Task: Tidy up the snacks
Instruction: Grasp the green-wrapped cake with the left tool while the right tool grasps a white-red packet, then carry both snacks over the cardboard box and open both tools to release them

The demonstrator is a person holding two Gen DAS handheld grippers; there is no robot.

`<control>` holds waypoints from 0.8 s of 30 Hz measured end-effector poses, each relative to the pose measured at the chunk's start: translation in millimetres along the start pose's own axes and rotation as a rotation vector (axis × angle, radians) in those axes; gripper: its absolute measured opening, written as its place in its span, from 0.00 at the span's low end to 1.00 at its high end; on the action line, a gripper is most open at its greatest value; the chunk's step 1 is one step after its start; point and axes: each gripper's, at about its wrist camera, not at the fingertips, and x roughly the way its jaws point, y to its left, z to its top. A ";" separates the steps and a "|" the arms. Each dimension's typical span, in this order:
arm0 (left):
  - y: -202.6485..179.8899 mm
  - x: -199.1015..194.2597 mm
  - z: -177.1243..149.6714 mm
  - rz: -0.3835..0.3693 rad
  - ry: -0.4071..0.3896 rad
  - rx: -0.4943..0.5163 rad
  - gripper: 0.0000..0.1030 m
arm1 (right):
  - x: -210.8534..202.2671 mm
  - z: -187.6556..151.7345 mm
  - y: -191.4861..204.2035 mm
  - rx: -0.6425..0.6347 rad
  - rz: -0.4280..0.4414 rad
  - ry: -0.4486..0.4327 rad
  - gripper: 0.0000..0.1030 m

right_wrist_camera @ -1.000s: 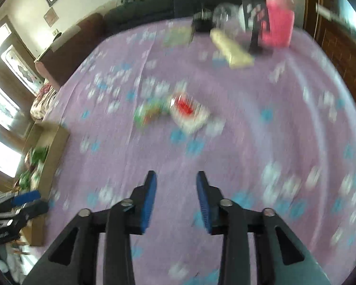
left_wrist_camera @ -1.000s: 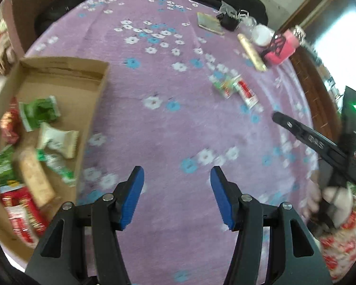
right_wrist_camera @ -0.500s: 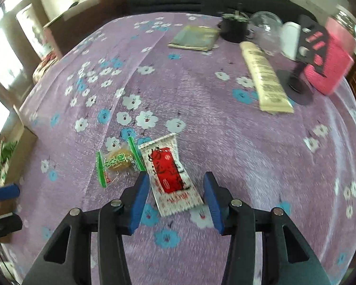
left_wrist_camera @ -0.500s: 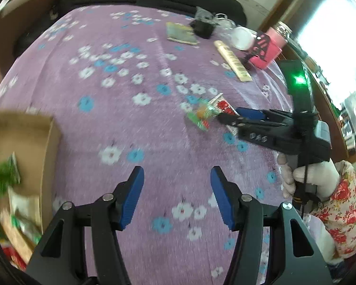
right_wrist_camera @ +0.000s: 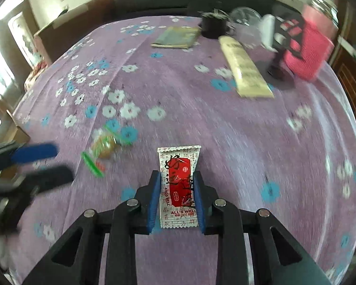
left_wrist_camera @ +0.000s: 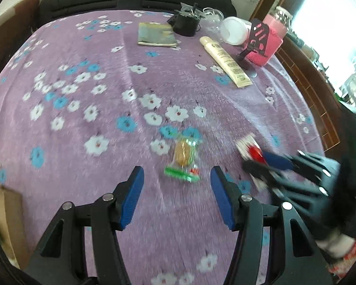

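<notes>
While my right gripper (right_wrist_camera: 176, 197) is closing its jaws on the red-and-white snack packet (right_wrist_camera: 179, 185), whose long axis runs straight ahead between the pads with its sides already against them, my left gripper (left_wrist_camera: 176, 197) hangs with jaws open and empty just short of the green-edged clear snack packet (left_wrist_camera: 184, 160) lying on the purple flowered table (left_wrist_camera: 106, 109). That packet lies ahead and nearly centred in the gap, its long axis pointing away from me, so the left hand is the nearer one. Blur smears its wrapper, and the cardboard box (left_wrist_camera: 2, 204) is cut off at the left edge.
</notes>
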 end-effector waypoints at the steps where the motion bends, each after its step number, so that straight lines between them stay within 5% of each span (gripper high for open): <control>1: -2.2 6.8 2.3 0.010 0.006 0.013 0.58 | -3.8 -5.9 -3.6 0.017 0.006 0.004 0.26; 7: -15.9 26.2 10.3 0.032 0.000 0.058 0.58 | -15.3 -27.0 -14.7 0.092 0.028 -0.003 0.26; 8: -18.8 28.4 11.8 0.024 0.005 0.056 0.52 | -16.4 -28.5 -15.8 0.098 0.027 -0.005 0.26; 9: -21.9 31.1 12.3 0.029 0.018 0.062 0.32 | -17.2 -29.9 -16.3 0.106 0.022 -0.009 0.26; 14: -33.4 25.6 9.6 0.036 0.034 0.103 0.30 | -22.5 -36.0 -18.1 0.146 0.008 -0.014 0.26; 24: -8.8 -45.3 -21.4 -0.005 -0.043 -0.020 0.30 | -44.4 -46.6 5.8 0.148 0.055 -0.003 0.26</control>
